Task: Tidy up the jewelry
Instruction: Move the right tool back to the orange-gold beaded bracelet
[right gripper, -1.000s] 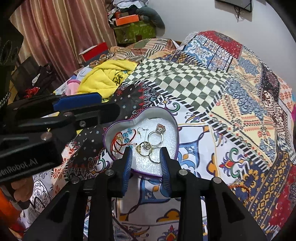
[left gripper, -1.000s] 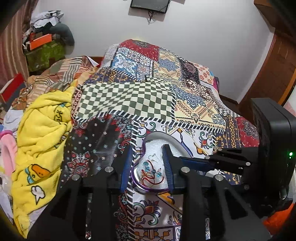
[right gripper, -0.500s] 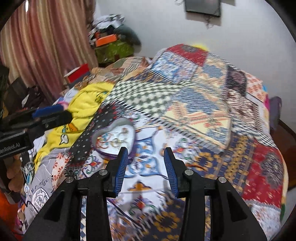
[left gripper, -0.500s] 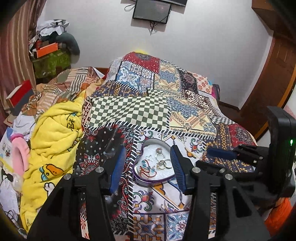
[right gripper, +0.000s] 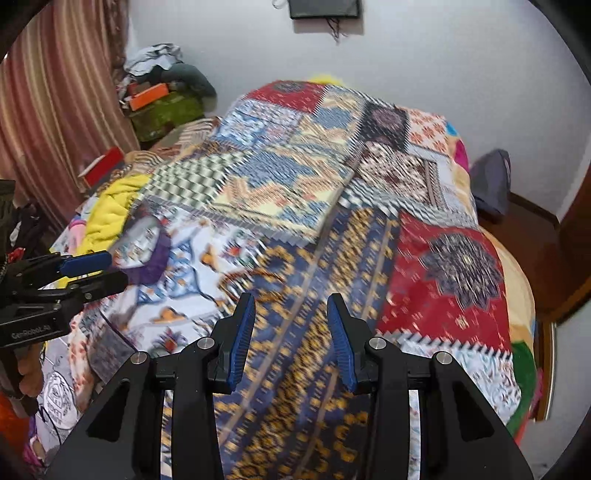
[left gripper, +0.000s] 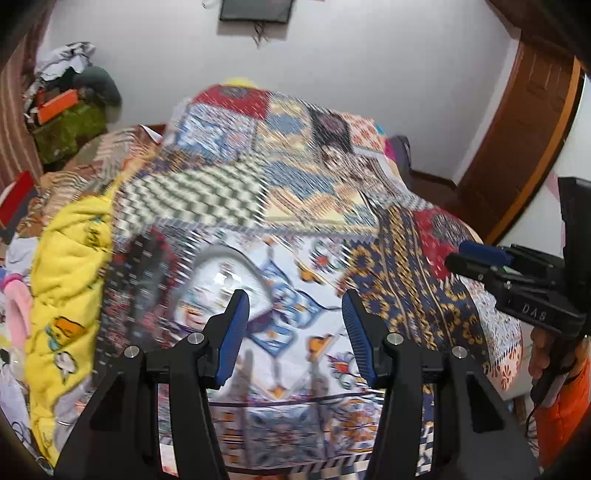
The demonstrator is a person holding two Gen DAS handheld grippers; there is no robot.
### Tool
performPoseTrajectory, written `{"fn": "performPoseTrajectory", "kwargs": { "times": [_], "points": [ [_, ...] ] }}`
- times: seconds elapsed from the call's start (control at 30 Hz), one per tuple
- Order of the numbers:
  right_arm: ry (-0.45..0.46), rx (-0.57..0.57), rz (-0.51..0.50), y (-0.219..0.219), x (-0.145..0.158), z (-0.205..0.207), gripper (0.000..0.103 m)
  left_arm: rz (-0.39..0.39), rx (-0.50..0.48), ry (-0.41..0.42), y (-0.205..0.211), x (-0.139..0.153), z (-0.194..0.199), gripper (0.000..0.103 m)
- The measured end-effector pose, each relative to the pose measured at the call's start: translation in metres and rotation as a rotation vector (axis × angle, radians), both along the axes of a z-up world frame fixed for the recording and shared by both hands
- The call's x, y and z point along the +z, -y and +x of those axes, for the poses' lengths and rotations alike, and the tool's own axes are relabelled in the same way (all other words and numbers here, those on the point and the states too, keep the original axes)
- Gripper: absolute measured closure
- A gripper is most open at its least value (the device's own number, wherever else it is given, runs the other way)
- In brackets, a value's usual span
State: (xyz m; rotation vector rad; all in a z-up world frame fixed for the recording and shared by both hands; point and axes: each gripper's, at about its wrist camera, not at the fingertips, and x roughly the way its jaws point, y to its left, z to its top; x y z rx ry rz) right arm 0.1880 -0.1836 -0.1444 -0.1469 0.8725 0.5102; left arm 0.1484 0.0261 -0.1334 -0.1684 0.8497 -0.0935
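Closest to the left wrist camera, the left tongs [left gripper: 293,319] are spread apart with nothing between the blue ribbed pads, just hanging over the bed. Same deal on the other side: the right tongs [right gripper: 291,323] are spread and empty too, over a blue and gold patterned strip of the bedspread.

Both sit above the colourful patchwork quilt [left gripper: 303,184] that covers the whole bed. The heart-shaped purple-rimmed jewelry tin [left gripper: 221,280] is lying on the quilt just past the left tongs' left pad, on a pale floral patch. The picture is pretty smeared there, so I think I see bits of jewelry inside on a white lining, but I can't make out individual pieces. In the right wrist view the same tin [right gripper: 142,245] is off to the left, well away from the right tongs, with the left tongs' tip just in front of it.

Left of the tin there's a crumpled yellow blanket with cartoon prints [left gripper: 70,280] on the edge of the bed.

Further back, a pile of clothes and boxes [left gripper: 70,107] sits in the corner by a striped curtain [right gripper: 55,110], a dark screen [left gripper: 256,10] is mounted on the white wall, and there's a brown wooden door [left gripper: 524,140] on the right.
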Motion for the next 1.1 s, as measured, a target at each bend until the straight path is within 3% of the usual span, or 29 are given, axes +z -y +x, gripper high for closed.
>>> {"fn": "performPoseTrajectory", "kwargs": {
  "times": [0.3,0.43,0.63,0.93,1.1],
  "points": [
    [-0.064,-0.036,0.005,0.029,-0.028,0.015,0.066,-0.016,-0.064,-0.121,0.045,-0.048,0.037,0.052],
    [-0.083,-0.027,0.011,0.027,-0.036,0.020,0.066,-0.009,-0.073,-0.146,0.056,-0.062,0.053,0.064],
    [-0.121,0.018,0.033,0.009,-0.048,0.037,0.066,0.020,-0.066,-0.161,0.063,-0.075,0.076,0.071],
    [-0.208,0.075,0.070,-0.032,-0.071,0.060,0.066,0.031,-0.066,-0.098,0.056,-0.062,0.092,0.074],
    [-0.210,0.091,0.000,-0.047,-0.087,0.059,0.066,0.020,-0.059,-0.054,0.044,-0.049,0.093,0.074]
  ]
}}
